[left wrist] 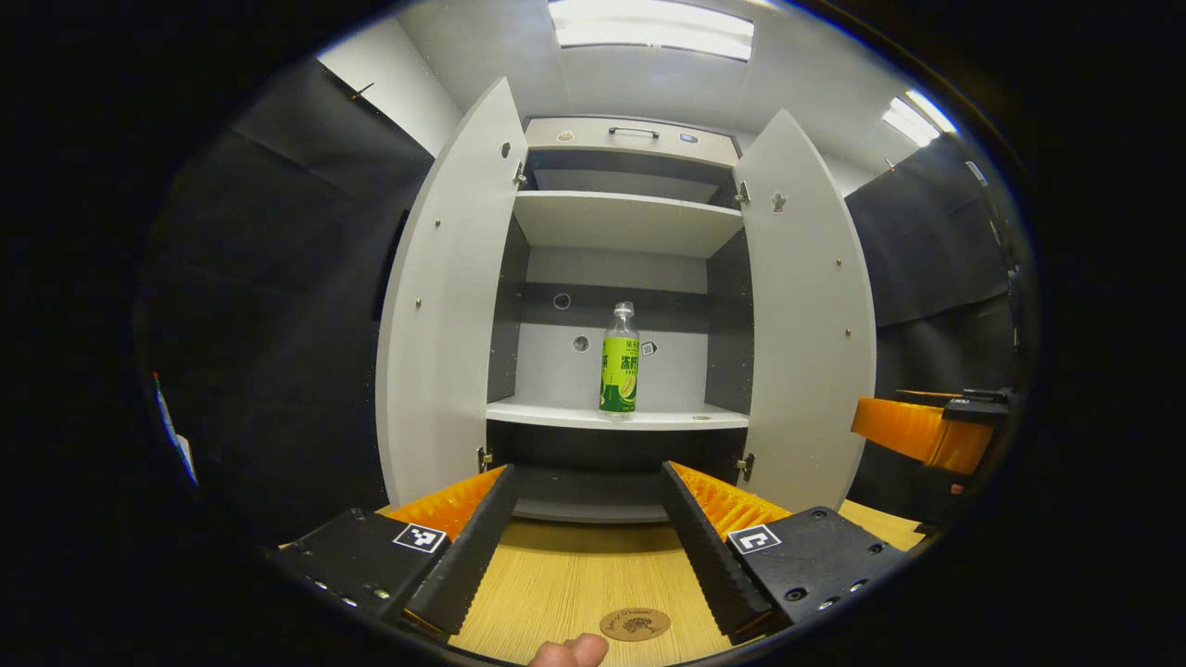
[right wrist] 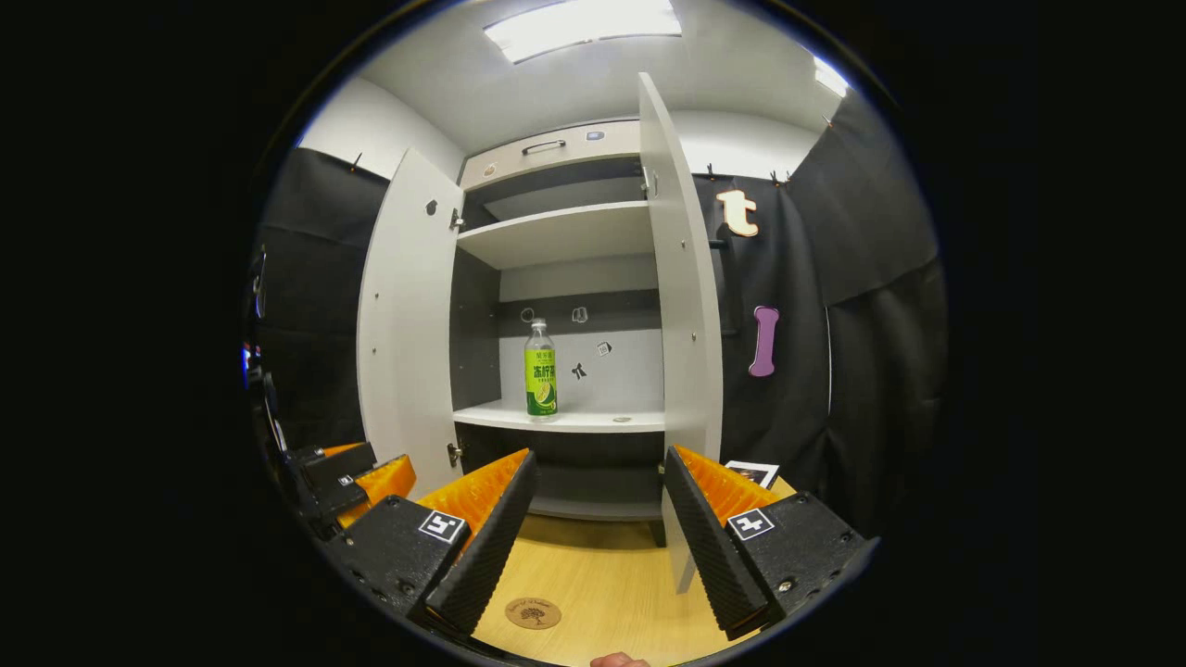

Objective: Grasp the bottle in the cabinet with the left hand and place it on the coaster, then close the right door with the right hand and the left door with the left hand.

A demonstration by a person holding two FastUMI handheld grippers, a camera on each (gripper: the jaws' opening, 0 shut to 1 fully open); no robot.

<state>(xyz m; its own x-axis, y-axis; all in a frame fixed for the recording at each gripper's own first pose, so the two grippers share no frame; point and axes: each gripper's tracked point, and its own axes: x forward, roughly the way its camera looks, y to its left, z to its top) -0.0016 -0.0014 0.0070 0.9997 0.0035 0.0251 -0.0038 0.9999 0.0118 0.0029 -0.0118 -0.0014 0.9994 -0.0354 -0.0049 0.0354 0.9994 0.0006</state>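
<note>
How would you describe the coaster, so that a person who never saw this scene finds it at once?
Start from the tall grey cabinet with both doors open, and look down to the light wooden table in front of it. The coaster is the small, flat, round brown disc lying on that table, near its front edge. Unlike the green-labelled bottle standing on the cabinet shelf, it lies flat outside the cabinet.

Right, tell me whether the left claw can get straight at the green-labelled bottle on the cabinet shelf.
Probably yes. Both white cabinet doors stand wide open, the green-labelled plastic bottle stands alone and upright on the white shelf, and the left claw is open, facing it, with nothing between them.
</note>
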